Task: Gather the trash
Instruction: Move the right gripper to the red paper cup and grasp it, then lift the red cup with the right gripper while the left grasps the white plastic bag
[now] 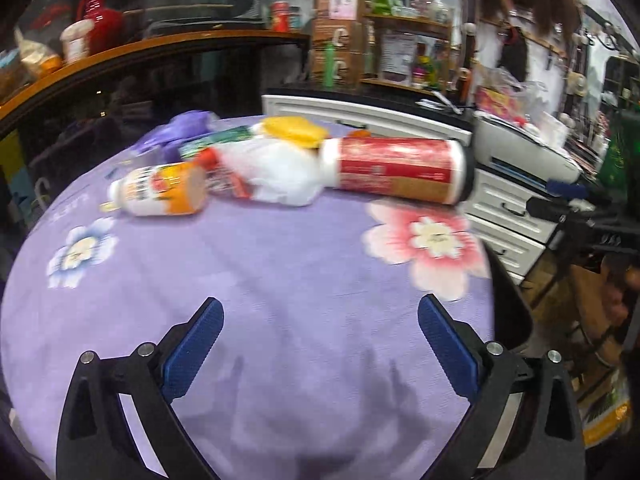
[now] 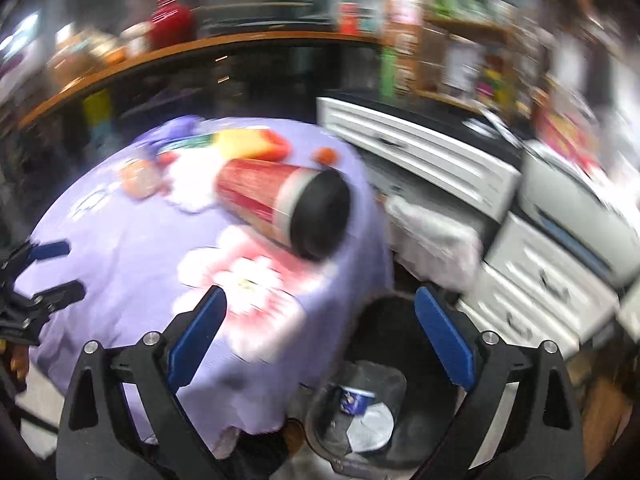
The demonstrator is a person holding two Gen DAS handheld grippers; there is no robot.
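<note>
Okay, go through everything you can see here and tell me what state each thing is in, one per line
Left gripper: open, empty, over the tablecloth.
Right gripper: open, empty, over the table edge and bin.
Red canister: lying on its side at the table's edge.
Orange bottle: lying on its side.
White plastic bag: crumpled.
Black bin: open, trash inside.
Blue cup: in the bin.

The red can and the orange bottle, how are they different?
The red can is much longer than the orange bottle. The can's label is red with a black end; the bottle's is orange with white ends. The can reaches the table's right edge; the bottle sits further left. Both lie on their sides.
</note>
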